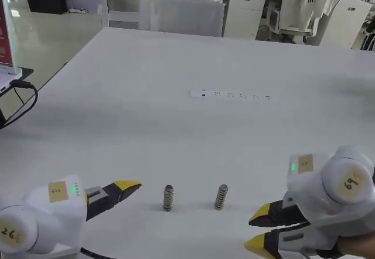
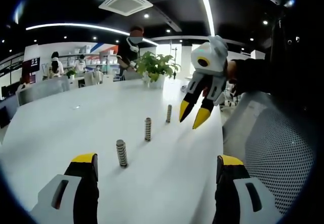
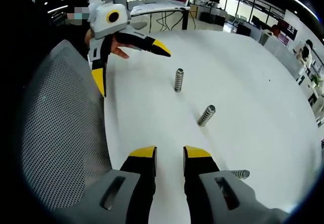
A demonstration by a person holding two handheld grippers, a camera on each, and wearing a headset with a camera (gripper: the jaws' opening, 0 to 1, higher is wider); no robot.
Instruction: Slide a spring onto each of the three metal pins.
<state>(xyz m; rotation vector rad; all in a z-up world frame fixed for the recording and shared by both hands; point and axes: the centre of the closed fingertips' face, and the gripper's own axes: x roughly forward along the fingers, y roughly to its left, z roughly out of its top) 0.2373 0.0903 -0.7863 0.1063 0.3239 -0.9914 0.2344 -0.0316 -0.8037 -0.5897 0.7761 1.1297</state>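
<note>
Three coil springs stand upright in a row on the white table (image 1: 176,130); any pins inside them are hidden. Two springs (image 1: 168,197) (image 1: 221,197) lie between the grippers in the head view. The left gripper view has all three springs (image 2: 121,153) (image 2: 148,128) (image 2: 169,113), and so does the right gripper view (image 3: 178,79) (image 3: 206,115) (image 3: 240,174). My left gripper (image 2: 157,162) (image 1: 126,187) is wide open and empty, short of the nearest spring. My right gripper (image 3: 169,154) (image 1: 259,229) is open a little with nothing between its yellow tips, beside the row's other end.
A grey mesh chair back (image 2: 273,148) (image 3: 61,122) stands at the table's near edge. A thin strip of small parts (image 1: 231,95) lies mid-table. A potted plant (image 2: 157,67) sits at one end. Chairs (image 1: 181,16) line the far side, and a black cable (image 1: 23,98) hangs at left.
</note>
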